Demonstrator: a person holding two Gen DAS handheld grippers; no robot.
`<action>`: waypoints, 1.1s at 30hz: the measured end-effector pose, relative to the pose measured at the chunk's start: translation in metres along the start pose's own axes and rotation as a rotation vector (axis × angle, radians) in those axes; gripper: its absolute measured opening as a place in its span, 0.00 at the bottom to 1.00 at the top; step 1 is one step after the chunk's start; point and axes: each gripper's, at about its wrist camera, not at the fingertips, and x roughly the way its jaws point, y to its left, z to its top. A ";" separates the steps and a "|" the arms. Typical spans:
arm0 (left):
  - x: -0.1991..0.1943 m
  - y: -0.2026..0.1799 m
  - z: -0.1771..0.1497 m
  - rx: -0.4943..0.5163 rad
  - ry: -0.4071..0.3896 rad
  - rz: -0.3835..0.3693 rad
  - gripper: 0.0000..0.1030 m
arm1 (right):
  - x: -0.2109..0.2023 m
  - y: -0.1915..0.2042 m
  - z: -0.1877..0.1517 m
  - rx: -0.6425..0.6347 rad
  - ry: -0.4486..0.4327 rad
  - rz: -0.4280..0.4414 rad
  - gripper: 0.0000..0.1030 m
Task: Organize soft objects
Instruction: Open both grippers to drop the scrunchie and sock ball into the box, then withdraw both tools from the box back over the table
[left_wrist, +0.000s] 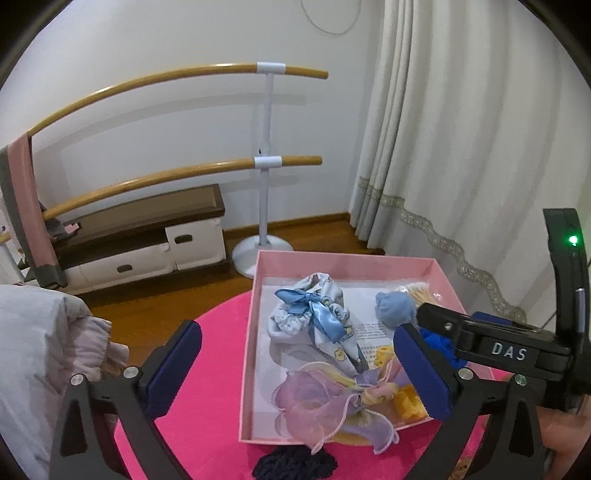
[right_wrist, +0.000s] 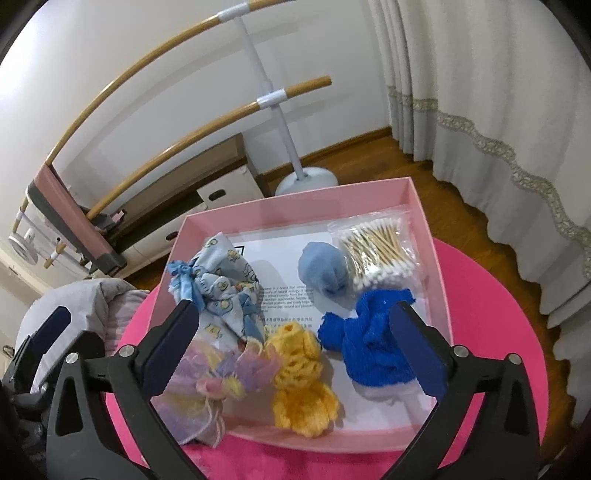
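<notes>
Both our grippers, left gripper (left_wrist: 297, 363) and right gripper (right_wrist: 295, 341), hang open and empty. The dark yarn ball (left_wrist: 294, 464) lies on the near table, just outside the pink box (left_wrist: 246, 354). It looks light and squishy, so we would pinch its middle.

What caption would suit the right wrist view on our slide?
Open right gripper above a pink cardboard box holding a yellow crocheted piece, blue knitted garment and bagged cotton swabs.
</notes>
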 end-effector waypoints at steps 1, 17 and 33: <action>-0.005 -0.002 0.000 0.002 -0.008 0.005 1.00 | -0.007 0.000 -0.003 0.002 -0.012 -0.005 1.00; -0.125 0.007 -0.083 0.026 -0.148 0.044 1.00 | -0.116 0.007 -0.056 0.018 -0.184 -0.010 1.00; -0.214 0.013 -0.151 0.018 -0.197 0.057 1.00 | -0.210 0.030 -0.143 -0.063 -0.360 -0.132 1.00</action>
